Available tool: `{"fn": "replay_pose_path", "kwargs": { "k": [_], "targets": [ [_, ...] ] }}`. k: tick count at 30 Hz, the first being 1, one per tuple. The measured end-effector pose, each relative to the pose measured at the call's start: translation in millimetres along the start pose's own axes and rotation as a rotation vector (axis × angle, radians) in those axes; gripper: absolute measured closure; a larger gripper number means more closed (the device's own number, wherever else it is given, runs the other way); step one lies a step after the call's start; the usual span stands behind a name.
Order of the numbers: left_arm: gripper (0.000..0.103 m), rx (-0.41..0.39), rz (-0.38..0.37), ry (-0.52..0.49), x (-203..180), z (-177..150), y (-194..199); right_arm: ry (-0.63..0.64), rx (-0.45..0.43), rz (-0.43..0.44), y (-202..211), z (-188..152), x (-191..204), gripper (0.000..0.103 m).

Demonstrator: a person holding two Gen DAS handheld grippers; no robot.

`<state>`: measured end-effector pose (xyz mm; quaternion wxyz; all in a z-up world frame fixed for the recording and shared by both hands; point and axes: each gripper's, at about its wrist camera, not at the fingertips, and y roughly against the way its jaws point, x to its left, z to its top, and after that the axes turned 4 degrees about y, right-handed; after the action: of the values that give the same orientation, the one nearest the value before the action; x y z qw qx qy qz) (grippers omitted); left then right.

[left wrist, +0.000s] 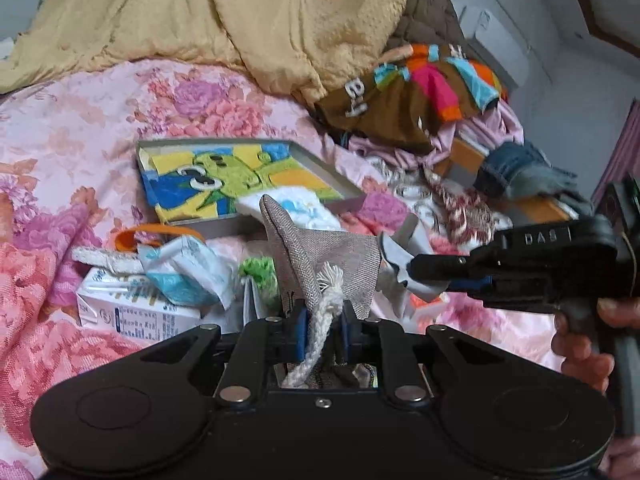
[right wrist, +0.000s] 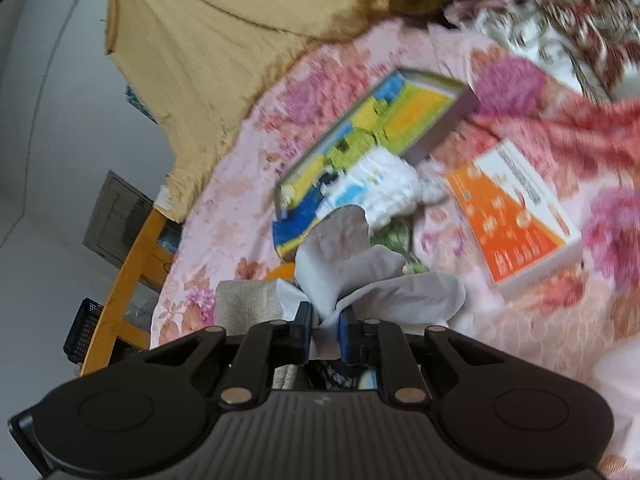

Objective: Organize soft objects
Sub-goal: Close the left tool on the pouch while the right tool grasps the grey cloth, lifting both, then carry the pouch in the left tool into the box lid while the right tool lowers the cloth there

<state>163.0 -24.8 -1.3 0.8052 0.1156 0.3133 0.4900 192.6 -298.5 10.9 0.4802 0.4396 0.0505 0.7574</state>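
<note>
My left gripper is shut on the white rope handle of a grey woven bag, whose fabric stands up in front of the fingers. My right gripper comes in from the right, a hand on its grip, and is shut on a pale grey cloth. In the right wrist view the right gripper pinches that pale grey cloth, which bulges upward, with the woven bag just to its left. Behind lies a grey tray lined with a yellow, green and blue cartoon towel.
All of this rests on a pink floral bedspread. A yellow quilt, a brown multicoloured garment and jeans pile up behind. A white carton, a tissue packet and an orange box lie near.
</note>
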Motion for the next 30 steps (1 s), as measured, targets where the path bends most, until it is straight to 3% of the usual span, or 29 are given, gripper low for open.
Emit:
{"fn": "replay_pose_path", "kwargs": {
  "k": [8, 14, 21, 30],
  "targets": [
    [0.086, -0.125, 0.0, 0.068, 9, 33, 19, 0.155, -0.134, -0.033, 11, 6, 33, 0.088],
    [0.086, -0.233, 0.034, 0.044, 23, 67, 25, 0.252, -0.16, -0.045, 5, 7, 50, 0.088],
    [0.086, -0.337, 0.074, 0.091, 53, 107, 12, 0.346, -0.162, -0.085, -33, 24, 62, 0.088],
    [0.086, -0.388, 0.087, 0.125, 80, 143, -36, 0.453, -0.185, -0.098, -99, 44, 82, 0.088]
  ]
}}
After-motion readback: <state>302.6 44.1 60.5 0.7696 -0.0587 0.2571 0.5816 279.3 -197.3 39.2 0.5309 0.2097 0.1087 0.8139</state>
